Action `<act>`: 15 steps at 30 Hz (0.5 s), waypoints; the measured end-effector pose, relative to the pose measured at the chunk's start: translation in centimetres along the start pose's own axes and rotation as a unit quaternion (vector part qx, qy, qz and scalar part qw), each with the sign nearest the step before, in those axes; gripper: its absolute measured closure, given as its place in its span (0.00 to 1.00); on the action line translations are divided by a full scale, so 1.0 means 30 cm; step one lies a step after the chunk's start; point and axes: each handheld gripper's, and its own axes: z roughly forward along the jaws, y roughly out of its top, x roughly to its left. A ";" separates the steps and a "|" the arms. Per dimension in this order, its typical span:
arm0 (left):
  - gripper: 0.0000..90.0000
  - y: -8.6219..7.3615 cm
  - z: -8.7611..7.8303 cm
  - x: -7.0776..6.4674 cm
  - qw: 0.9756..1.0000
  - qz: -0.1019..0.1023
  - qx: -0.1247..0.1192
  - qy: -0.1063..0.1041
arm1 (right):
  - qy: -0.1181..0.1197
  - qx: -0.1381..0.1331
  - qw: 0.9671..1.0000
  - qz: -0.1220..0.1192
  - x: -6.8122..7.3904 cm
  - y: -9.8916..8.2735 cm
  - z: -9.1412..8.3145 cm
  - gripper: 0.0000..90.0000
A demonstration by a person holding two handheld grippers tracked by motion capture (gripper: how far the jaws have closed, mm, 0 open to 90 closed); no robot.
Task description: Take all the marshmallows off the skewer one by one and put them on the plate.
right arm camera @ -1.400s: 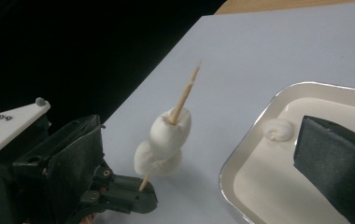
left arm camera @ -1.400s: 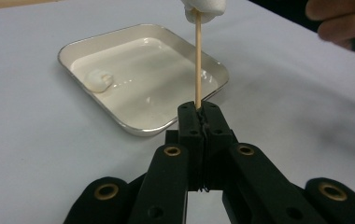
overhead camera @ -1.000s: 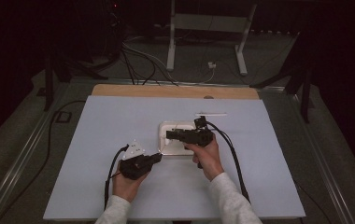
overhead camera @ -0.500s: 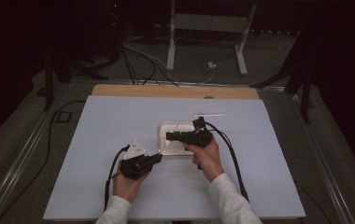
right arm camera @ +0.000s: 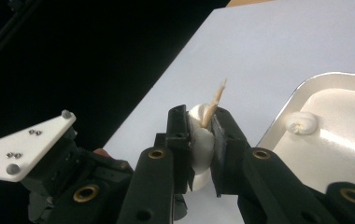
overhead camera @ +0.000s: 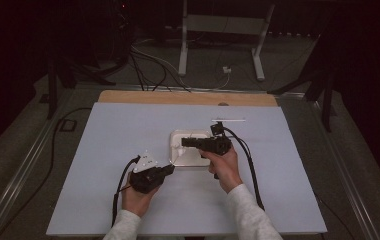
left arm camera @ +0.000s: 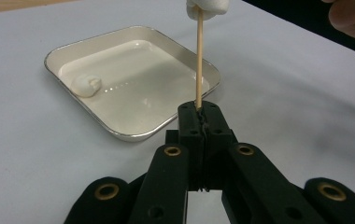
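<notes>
A soft white marshmallow (right arm camera: 200, 140), squashed slightly between the closed jaws of the right gripper (right arm camera: 201, 135), sits speared on a thin wooden skewer (left arm camera: 198, 60) whose frayed tip pokes out through its top. The left gripper (left arm camera: 199, 114) pinches the skewer's lower end, holding it upright just beside the near edge of a shallow cream tray (left arm camera: 133, 133) with a metallic rim. A second marshmallow (left arm camera: 86, 85) lies inside the tray. From the dim high view, no readable labels or writing can be made out.
</notes>
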 end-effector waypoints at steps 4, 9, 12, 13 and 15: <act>1.00 -0.001 0.000 -0.001 1.000 0.003 0.002 -0.001 | 0.001 -0.008 1.000 0.008 -0.005 0.007 -0.013 0.88; 1.00 -0.001 0.000 -0.004 1.000 0.006 0.003 -0.003 | -0.002 -0.013 1.000 0.011 -0.012 0.016 -0.030 0.88; 1.00 -0.002 -0.001 -0.005 1.000 0.011 0.006 -0.002 | -0.004 -0.018 1.000 0.016 -0.016 0.019 -0.037 0.88; 1.00 -0.003 -0.001 -0.005 1.000 0.012 0.008 -0.002 | -0.004 -0.021 1.000 0.017 -0.018 0.021 -0.040 0.88; 1.00 -0.004 -0.002 -0.005 1.000 0.015 0.009 -0.001 | -0.005 -0.025 0.999 0.022 -0.020 0.024 -0.047 0.88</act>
